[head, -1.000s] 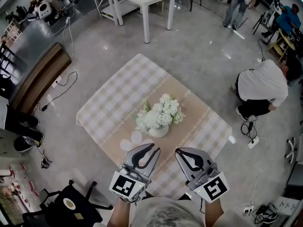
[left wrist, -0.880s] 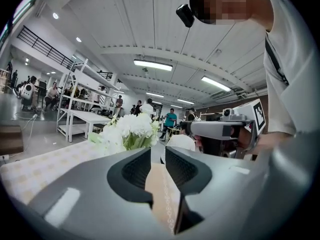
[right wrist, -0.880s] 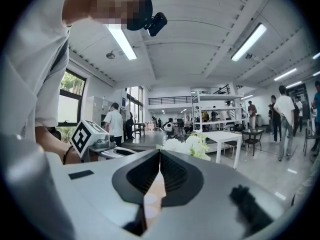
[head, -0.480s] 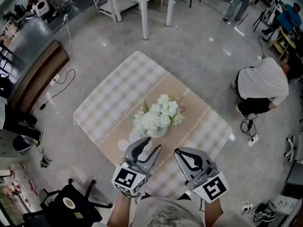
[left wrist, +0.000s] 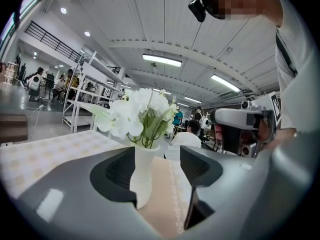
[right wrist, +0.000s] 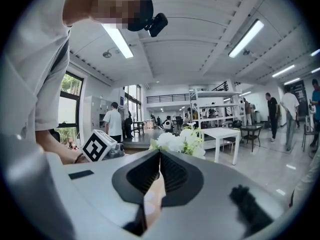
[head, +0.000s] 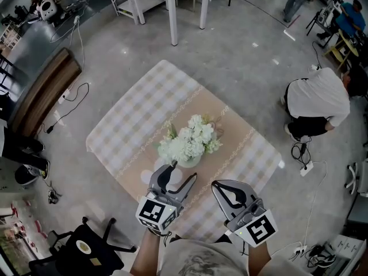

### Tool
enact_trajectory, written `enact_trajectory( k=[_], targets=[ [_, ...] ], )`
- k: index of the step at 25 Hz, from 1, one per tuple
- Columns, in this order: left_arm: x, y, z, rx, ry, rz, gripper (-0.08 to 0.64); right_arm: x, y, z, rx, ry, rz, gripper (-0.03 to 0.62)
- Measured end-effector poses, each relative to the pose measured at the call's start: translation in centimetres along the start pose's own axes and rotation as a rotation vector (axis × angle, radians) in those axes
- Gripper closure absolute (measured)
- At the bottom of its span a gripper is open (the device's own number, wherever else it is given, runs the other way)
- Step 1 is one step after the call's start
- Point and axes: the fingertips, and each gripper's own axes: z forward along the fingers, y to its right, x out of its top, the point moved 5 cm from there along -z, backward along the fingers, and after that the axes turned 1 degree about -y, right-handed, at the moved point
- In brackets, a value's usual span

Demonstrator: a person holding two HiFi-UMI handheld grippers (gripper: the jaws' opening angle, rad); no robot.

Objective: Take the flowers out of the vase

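Your left tool (head: 181,171) is spread, its jaws having just been opening, and nothing is pinched in it. In the left gripper view the small white vase (left wrist: 142,176) stands in the gap between the jaws, close to the left-hand one and well off the right-hand one. The pads do not press on it, and you cannot tell whether the near jaw brushes it. The white flowers (left wrist: 140,116) with their green stems rise out of the vase mouth, above and just ahead of that tool's tips. From the head view, the vase (head: 188,161) sits on the cloth-covered bench (head: 126,125) right at the tips of the left tool, with the flowers (head: 192,140) bunched over it. Your right tool (head: 215,184) is pressed together with nothing between its jaws. It is held back, with the vase ahead of it and off to its left. In the right gripper view only the tops of the flowers (right wrist: 180,141) show over that tool (right wrist: 159,156). The bunch is likely to be light and soft, and the blooms would crush easily. The better hold is probably on the gathered stems just above the vase mouth, not on the petals. The vase looks narrow, smooth and light, so it may tip or come up with the stems. Steadying its body with one tool while the other draws the stems straight up seems wise.
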Motion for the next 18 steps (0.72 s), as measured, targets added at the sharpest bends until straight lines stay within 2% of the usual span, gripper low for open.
enact_trajectory(
  k=[10, 18],
  targets=[
    [0.6, -1.3, 1.4, 0.039, 0.022, -0.002, 0.188, -0.3, 0.4, -0.1, -0.004, -0.004, 0.005, 0.575],
    [0.9, -2.3, 2.8, 0.064, 0.033, 0.004, 0.161, -0.7, 0.7, -0.4, -0.012, -0.01, 0.012, 0.575]
  ],
)
